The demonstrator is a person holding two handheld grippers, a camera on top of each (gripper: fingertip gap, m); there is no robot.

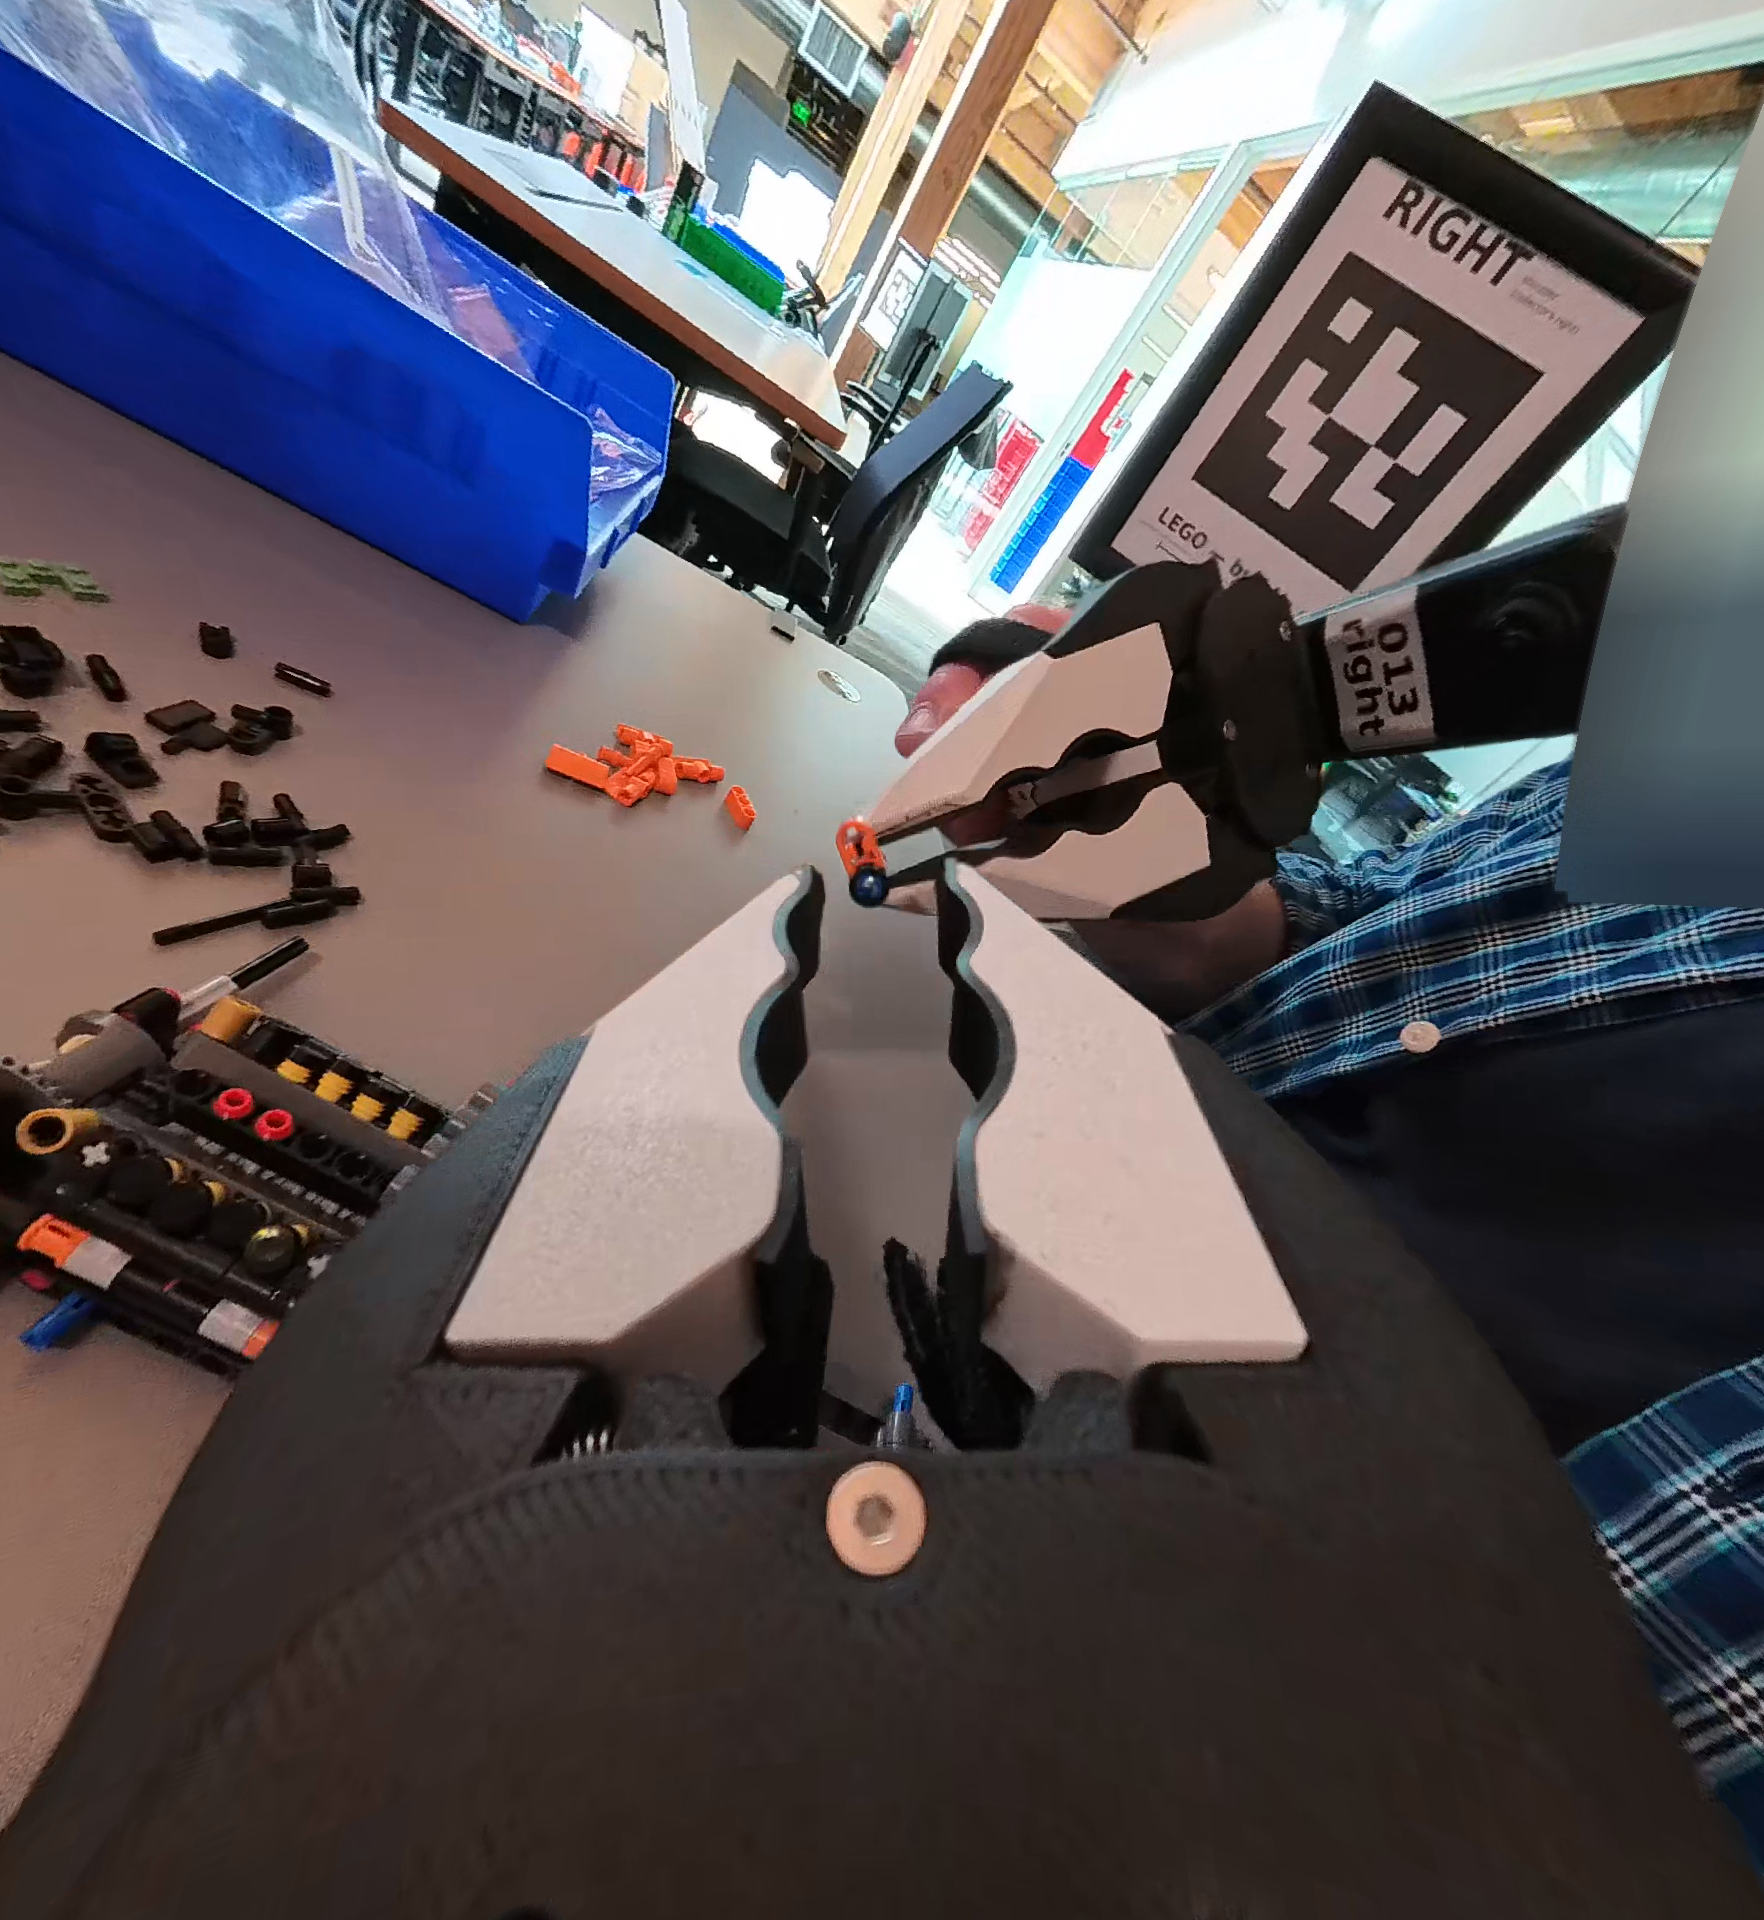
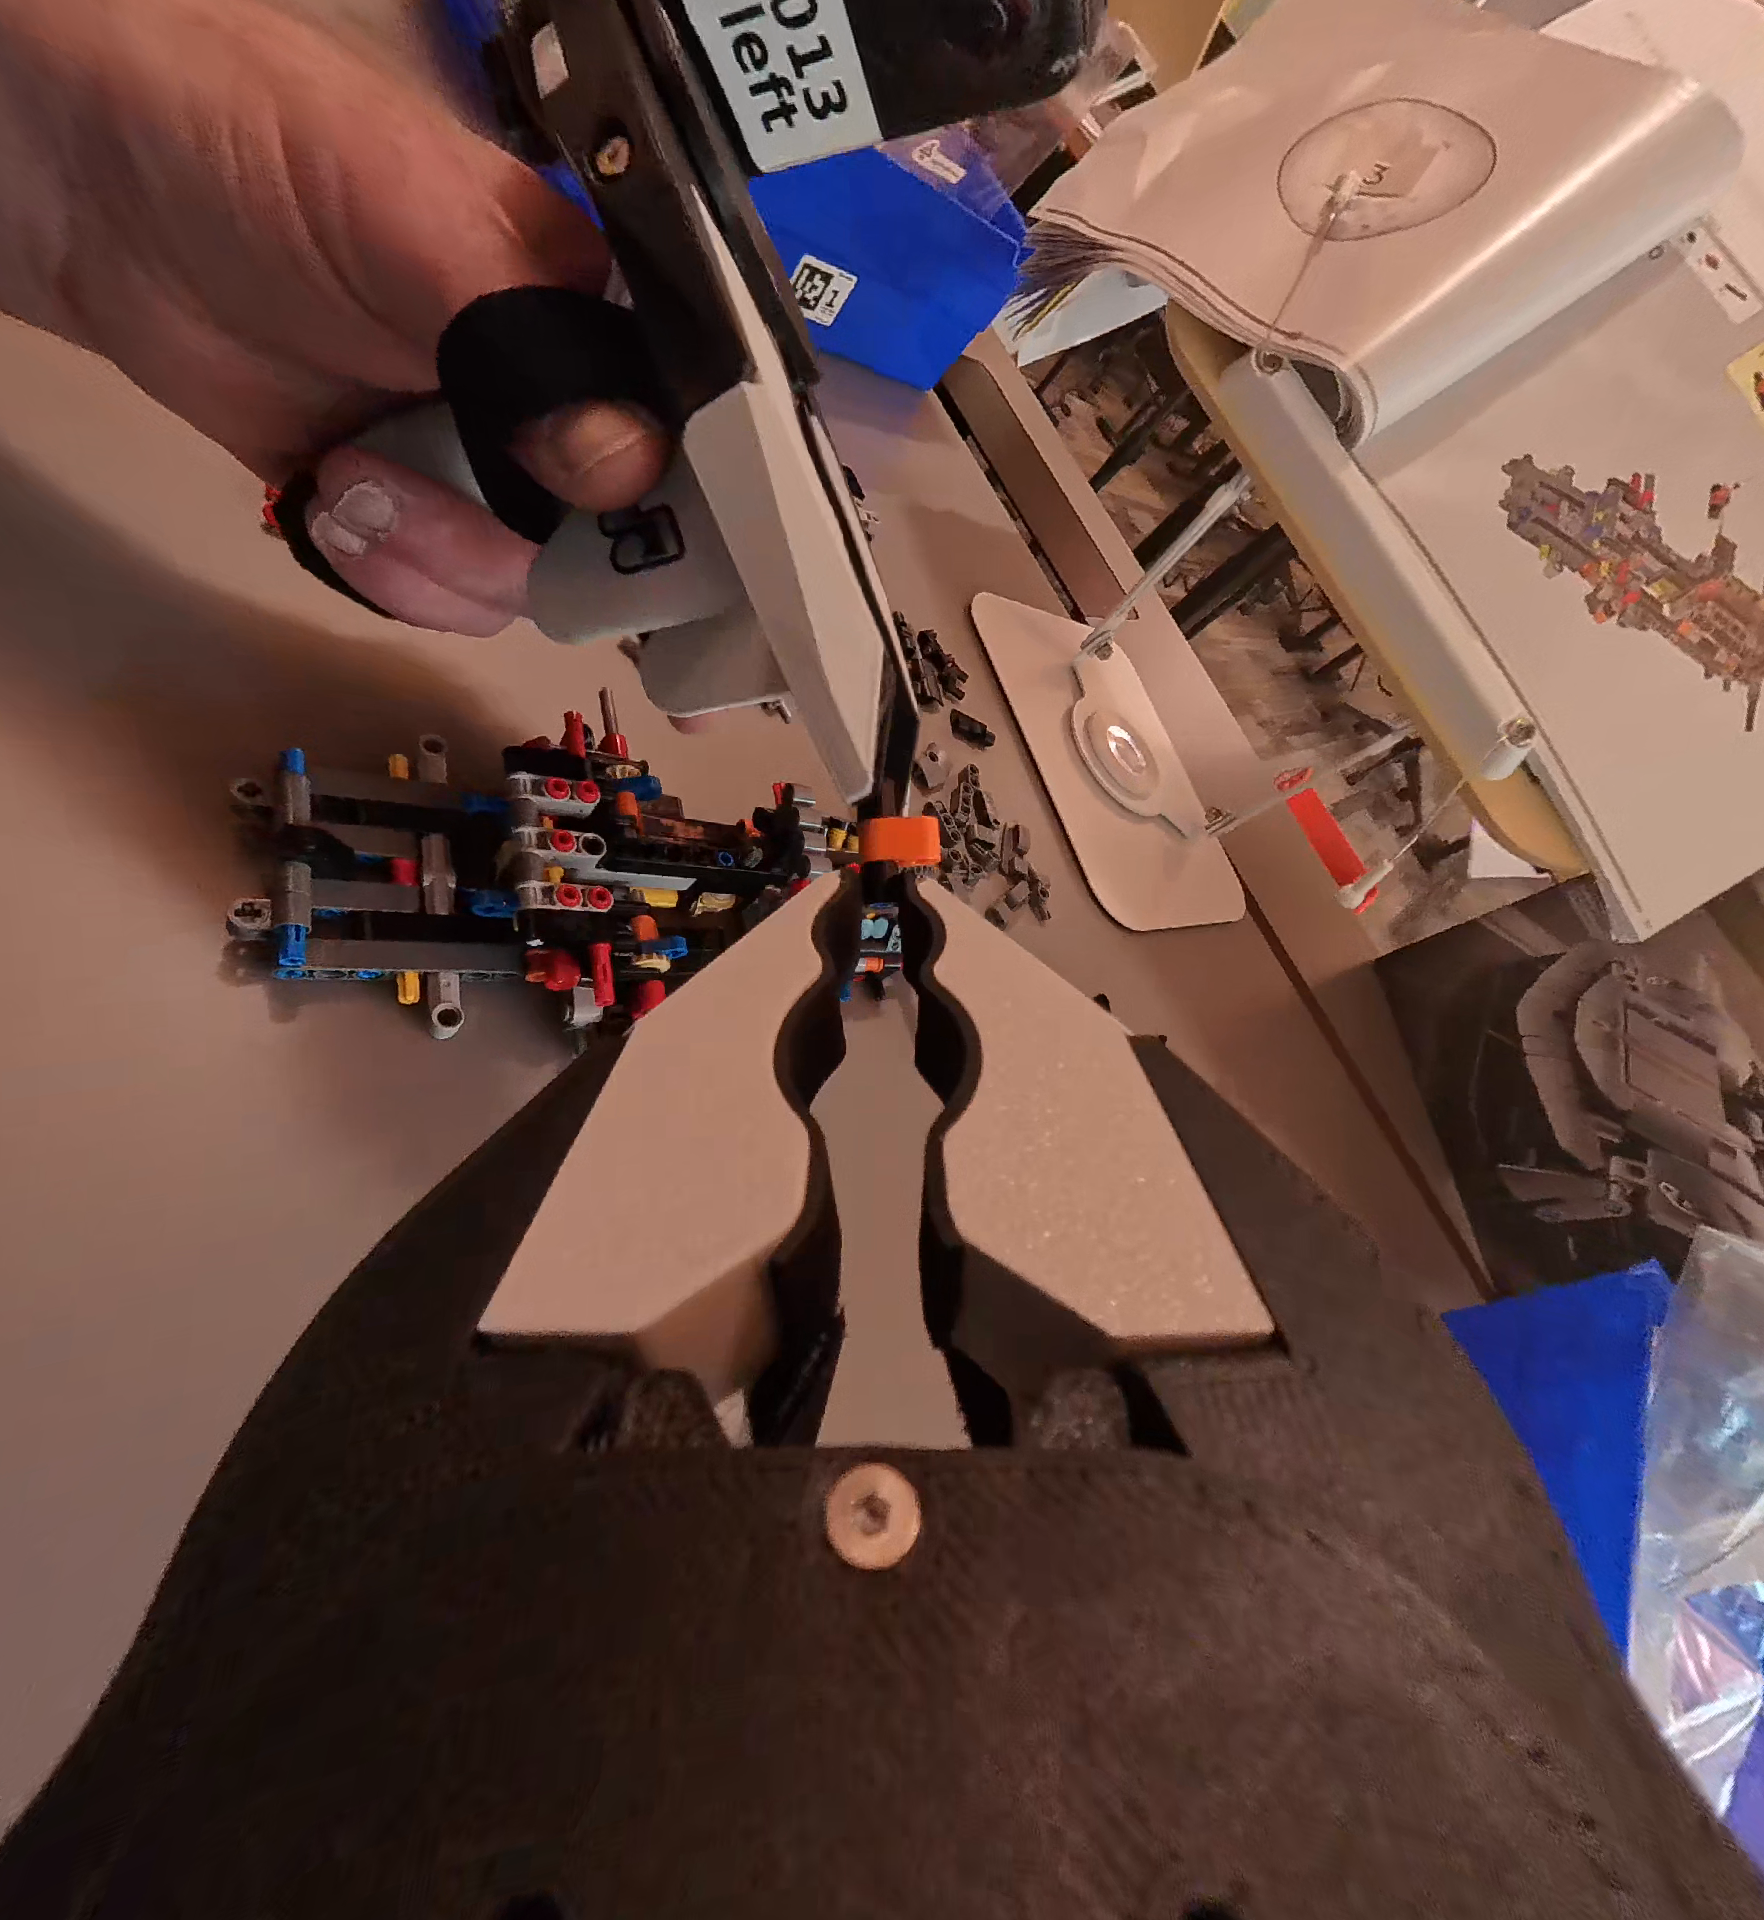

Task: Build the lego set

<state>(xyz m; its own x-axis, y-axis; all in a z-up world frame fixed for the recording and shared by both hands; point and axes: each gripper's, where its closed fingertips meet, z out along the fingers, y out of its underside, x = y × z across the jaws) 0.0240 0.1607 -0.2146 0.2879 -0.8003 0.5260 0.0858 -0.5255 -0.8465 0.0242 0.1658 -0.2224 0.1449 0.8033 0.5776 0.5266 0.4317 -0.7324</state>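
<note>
Visibly labelled right tongs [image 1: 883, 860] pinch connector [image 1: 855, 844].

The left wrist view cuts off the blue bin [image 1: 265, 343] at its left and top edges, and the partly built lego model [image 1: 140, 1174] at the left edge, with its right end hidden behind the left gripper [image 1: 873, 883]. In the right wrist view the hand [image 2: 234, 260] is blurred and runs out of the top-left corner. The right gripper [image 2: 878, 883] hides most of the orange piece [image 2: 897, 837] it pinches; its shape cannot be told. The small grey pieces [image 2: 992, 842] beyond are too small to identify
</note>
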